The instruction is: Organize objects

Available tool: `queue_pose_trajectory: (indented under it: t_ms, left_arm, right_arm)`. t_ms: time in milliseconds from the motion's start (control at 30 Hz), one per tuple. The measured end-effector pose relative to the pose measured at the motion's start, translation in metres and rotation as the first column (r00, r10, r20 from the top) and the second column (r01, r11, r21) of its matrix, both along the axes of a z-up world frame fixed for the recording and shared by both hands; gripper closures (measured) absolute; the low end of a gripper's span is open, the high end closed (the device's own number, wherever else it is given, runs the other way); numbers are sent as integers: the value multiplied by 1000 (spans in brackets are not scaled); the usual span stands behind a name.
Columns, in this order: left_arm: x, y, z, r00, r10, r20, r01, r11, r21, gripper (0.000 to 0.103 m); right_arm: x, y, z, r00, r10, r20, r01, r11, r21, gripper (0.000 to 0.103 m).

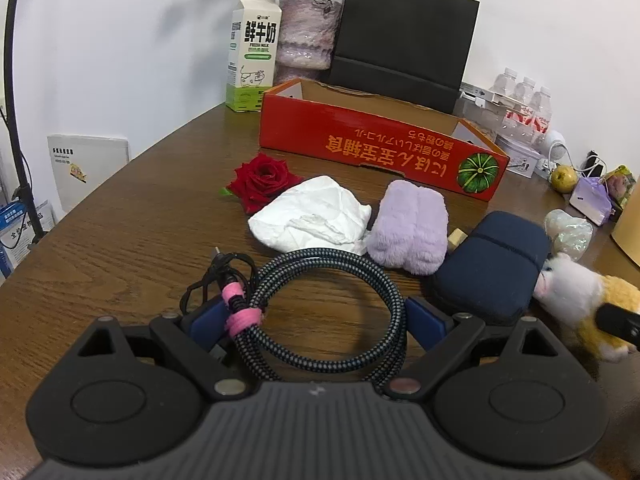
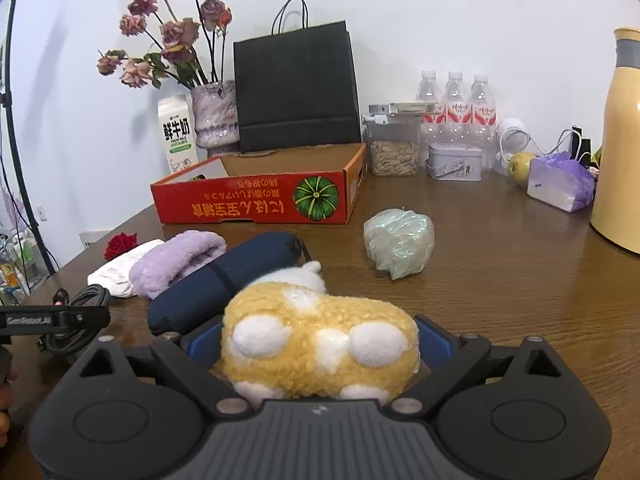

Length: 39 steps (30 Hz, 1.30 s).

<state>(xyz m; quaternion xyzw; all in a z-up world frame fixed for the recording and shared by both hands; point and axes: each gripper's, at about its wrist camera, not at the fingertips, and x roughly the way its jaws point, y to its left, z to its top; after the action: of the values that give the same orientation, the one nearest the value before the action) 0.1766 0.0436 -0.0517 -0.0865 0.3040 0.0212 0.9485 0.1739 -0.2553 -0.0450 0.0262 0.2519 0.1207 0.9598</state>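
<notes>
1. The left gripper rests low over the wooden tabletop with its jaws spread wide; a coiled braided cable, bound with pink ties, lies between the blue pads, and the pads stand clear of it, so nothing is gripped.
2. The right gripper also stands wide, with a yellow-and-white plush toy filling the space between its blue pads. Whether the pads press on the plush or only flank it cannot be told from this view.
3. Just behind the plush lies a navy pouch, set at a slant on the tabletop.
4. Left of the pouch, in the right wrist view, sit a lilac fluffy cloth, a crumpled white tissue and a red rose head, close together in a row.
5. An iridescent wrapped bundle sits alone to the right of the pouch, apart from the other items.
6. A shallow red cardboard box printed with a green pumpkin stands open behind the row.
7. Beyond it, against the wall: a milk carton, a vase of dried roses, a black paper bag and three water bottles.
8. A yellow jug stands at the far right.
</notes>
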Motion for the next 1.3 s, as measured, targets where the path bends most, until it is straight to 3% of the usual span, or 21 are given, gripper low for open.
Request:
queue_pose_trajectory:
  t_ms: [433,567,733,1300]
  left_arm:
    - [-1,-1,0,1000,8,-1,-8,1000,1,9]
    - [-1,0,0,1000,4,0,-4,1000,-1,9]
    - [-2,0,0,1000,5,3,-5,1000,-4,9]
    - [-10,-16,26,998,-34,54,30,997,65,9]
  right_arm:
    - [11,6,-11,997,6,-77,-10,998,-55,0]
    - [18,3,-14,995,-6,-104,3,1000,-25,0]
    - [14,1,-12,997,9,-82,-9,1000,-11,5]
    - [-4,19,11,997,66,30,-65,997,-49,5]
